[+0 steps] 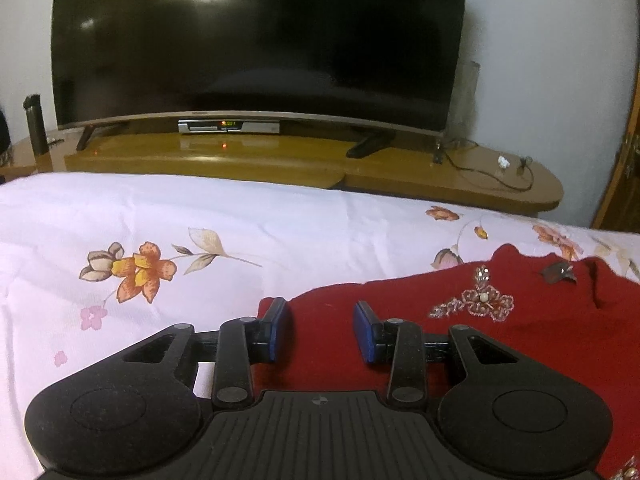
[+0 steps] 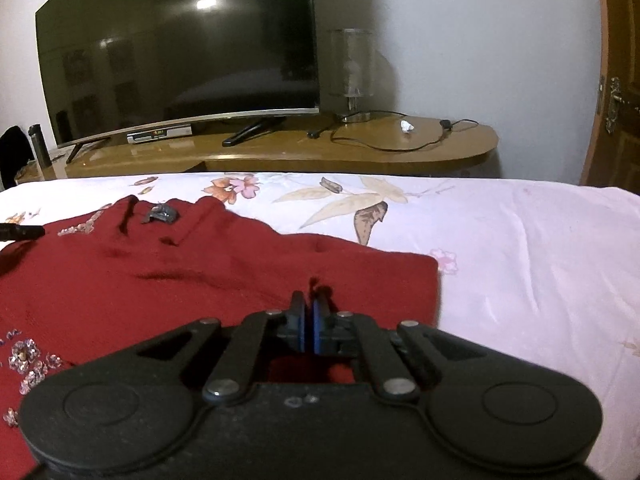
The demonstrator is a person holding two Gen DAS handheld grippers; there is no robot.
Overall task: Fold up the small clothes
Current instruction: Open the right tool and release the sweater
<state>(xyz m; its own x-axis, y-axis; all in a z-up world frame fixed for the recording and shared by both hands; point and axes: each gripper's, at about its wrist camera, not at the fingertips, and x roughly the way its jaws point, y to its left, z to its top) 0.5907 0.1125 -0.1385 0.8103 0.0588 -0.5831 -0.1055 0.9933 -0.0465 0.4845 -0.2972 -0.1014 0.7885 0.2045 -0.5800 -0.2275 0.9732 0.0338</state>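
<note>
garment: a red knitted top (image 2: pixel 200 280) lies spread on the bed, across the near middle of the sheet, with beaded flower trim (image 1: pixel 486 300) near its neckline and a small dark tag (image 2: pixel 162 214) at the collar.
left claw: the left claw (image 1: pixel 322 326) is over the left edge of the top, its blue pads (image 1: pixel 280 330) spread wide apart with red cloth showing between them; nothing is held.
right claw: the right claw (image 2: pixel 309 320) has its pads drawn nearly together on a small pinch of the top's fabric close to the right edge.
bed: a white sheet with orange flowers and brown leaves (image 1: pixel 240 232) covers it.
desk: the wooden desk (image 2: pixel 360 152) beyond the bed carries a dark curved tv (image 1: pixel 256 40), a silver set-top box (image 1: pixel 228 126), a glass lamp (image 2: pixel 352 72), a black cable (image 2: pixel 392 140) and a dark flask (image 1: pixel 35 124) at the left end.
door: a wooden door (image 2: pixel 618 80) stands at the right.
</note>
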